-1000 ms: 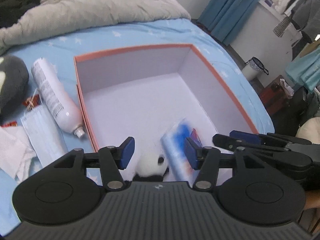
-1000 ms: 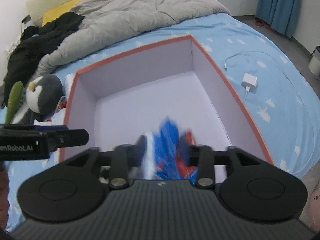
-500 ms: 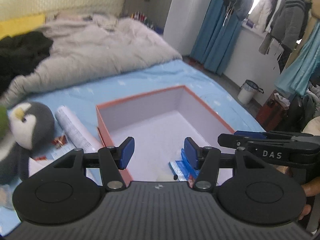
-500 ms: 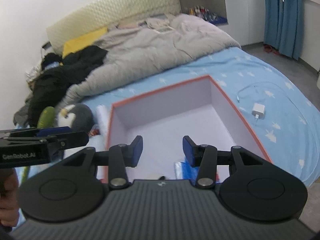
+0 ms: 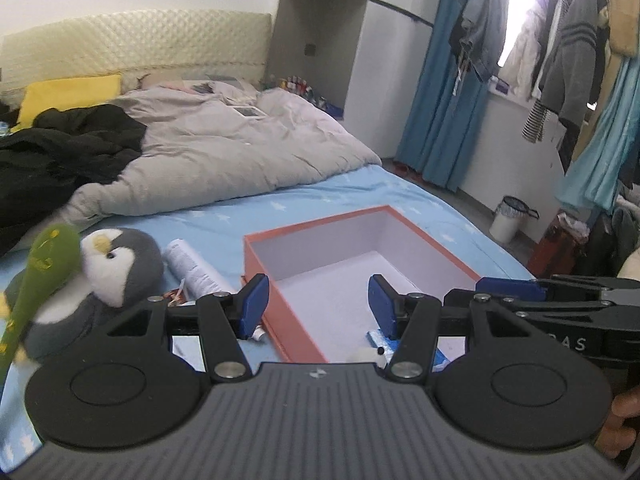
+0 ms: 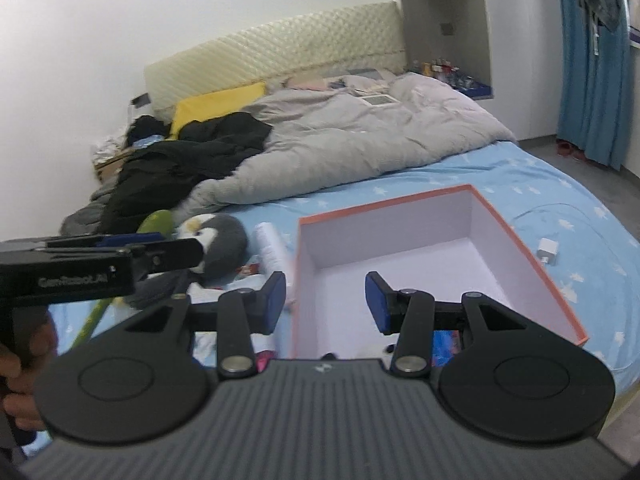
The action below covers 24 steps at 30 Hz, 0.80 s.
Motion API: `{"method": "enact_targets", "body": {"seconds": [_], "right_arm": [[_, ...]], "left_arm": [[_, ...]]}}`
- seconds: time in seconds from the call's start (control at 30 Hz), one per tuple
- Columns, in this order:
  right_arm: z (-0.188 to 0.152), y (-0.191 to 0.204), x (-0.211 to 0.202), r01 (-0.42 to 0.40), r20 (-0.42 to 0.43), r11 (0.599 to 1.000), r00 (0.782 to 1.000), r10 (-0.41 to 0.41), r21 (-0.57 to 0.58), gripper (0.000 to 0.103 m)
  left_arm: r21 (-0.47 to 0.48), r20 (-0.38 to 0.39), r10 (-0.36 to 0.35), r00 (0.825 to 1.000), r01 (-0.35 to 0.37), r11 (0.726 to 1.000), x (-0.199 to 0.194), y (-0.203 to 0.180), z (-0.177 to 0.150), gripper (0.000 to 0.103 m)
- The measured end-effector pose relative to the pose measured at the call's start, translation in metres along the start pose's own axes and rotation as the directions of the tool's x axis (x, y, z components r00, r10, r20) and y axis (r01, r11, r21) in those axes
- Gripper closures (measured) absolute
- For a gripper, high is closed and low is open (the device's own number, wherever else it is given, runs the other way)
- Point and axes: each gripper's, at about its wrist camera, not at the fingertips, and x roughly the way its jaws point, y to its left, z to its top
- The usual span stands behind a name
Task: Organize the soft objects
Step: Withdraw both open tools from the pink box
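Both claws hang above the foot end of the bed (image 5: 360, 196), each spread wide with nothing between its blue pads. The left claw (image 5: 318, 306) sits over the near left corner of the orange box (image 5: 280, 316), and the right claw (image 6: 326, 300) hovers over the box's near edge.

The box stands open on the blue star-printed sheet, toward the bed's right edge. Inside, against its near wall, lie a blue packet (image 5: 440, 356) and something small and white (mostly hidden behind the claw body).

Left of the box, on the sheet, a white bottle (image 5: 192, 266) lies on its side just beside the box wall. Further left sits a grey penguin plush (image 5: 120, 264), touching a green soft toy (image 5: 40, 264). A grey duvet (image 5: 224, 160) is heaped toward the headboard.
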Motion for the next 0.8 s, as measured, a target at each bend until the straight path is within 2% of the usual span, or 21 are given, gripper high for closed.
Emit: {"method": "enact_targets", "body": {"seconds": [0.23, 0.4, 0.8], "right_arm": [[-0.016, 0.032, -0.014, -0.046, 0.024, 0.999, 0.999, 0.046, -0.03, 0.056], [-0.029, 0.055, -0.022, -0.057, 0.05, 0.996, 0.997, 0.061, -0.072, 0.056], [-0.067, 0.096, -0.022, -0.097, 0.012, 0.991, 0.995, 0.099, -0.094, 0.056]], "left_arm": [[-0.047, 0.023, 0.01, 1.0, -0.009, 0.999, -0.041, 0.024, -0.027, 0.042], [-0.063, 0.039, 0.058, 0.998, -0.055, 0.996, -0.064, 0.038, -0.041, 0.042], [-0.137, 0.044, 0.135, 0.99, -0.127, 0.982, -0.106, 0.066, -0.081, 0.042]]}}
